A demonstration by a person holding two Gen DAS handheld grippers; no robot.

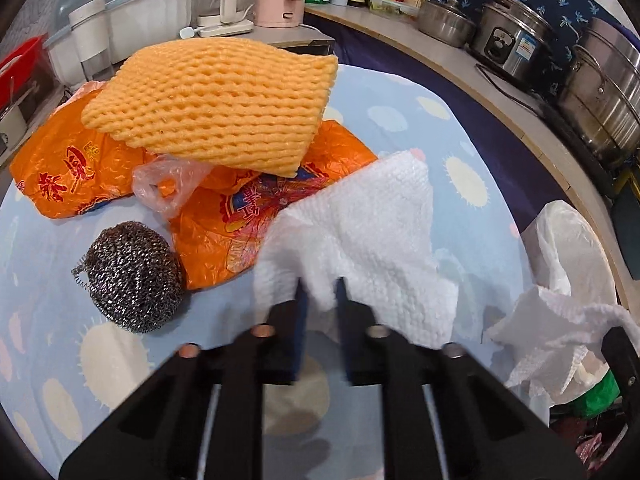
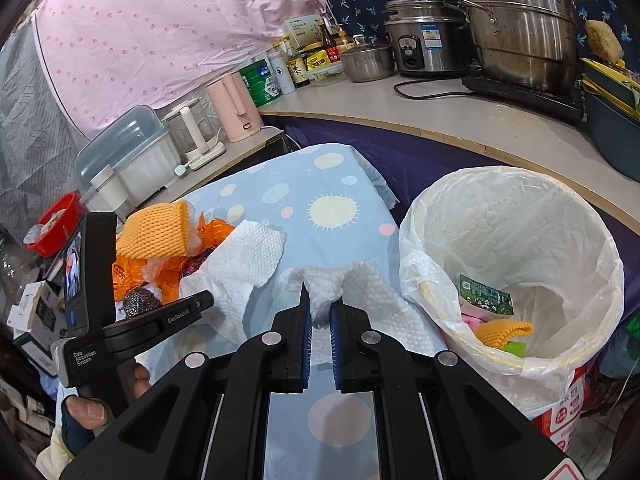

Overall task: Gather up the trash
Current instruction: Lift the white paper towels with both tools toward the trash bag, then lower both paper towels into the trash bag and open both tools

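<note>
Left wrist view: left tongs [image 1: 320, 288] are closed on a fold of a white paper towel [image 1: 360, 224], which rises lifted above the bench [image 1: 400, 120] covered in a blue cloth with sun prints. Left of the towel a steel wool scrubber [image 1: 128, 276] sits on the cloth, touching the edge of an orange plastic bag [image 1: 80, 168]. An orange foam net [image 1: 216, 108] lies on top of that bag, with a clear plastic bag [image 1: 168, 188] just below it. At the right edge a second white paper towel [image 1: 560, 328] hangs from the other tool, in front of the white liner of the trash bin [image 1: 568, 240]. Right wrist view: right tongs [image 2: 320, 308] are pinched on the second white paper towel [image 2: 360, 288], its bunched middle between the blue pads, the sheet draped over the bench [image 2: 332, 184] edge just beside the trash bin [image 2: 512, 200]. The bin stands right of the bench; a green carton [image 2: 486, 290] and a piece of orange foam [image 2: 504, 330] lie at its bottom. The left tongs [image 2: 202, 302] appear at left, held by a gloved hand [image 2: 86, 412], gripping the first towel [image 2: 244, 252].
</note>
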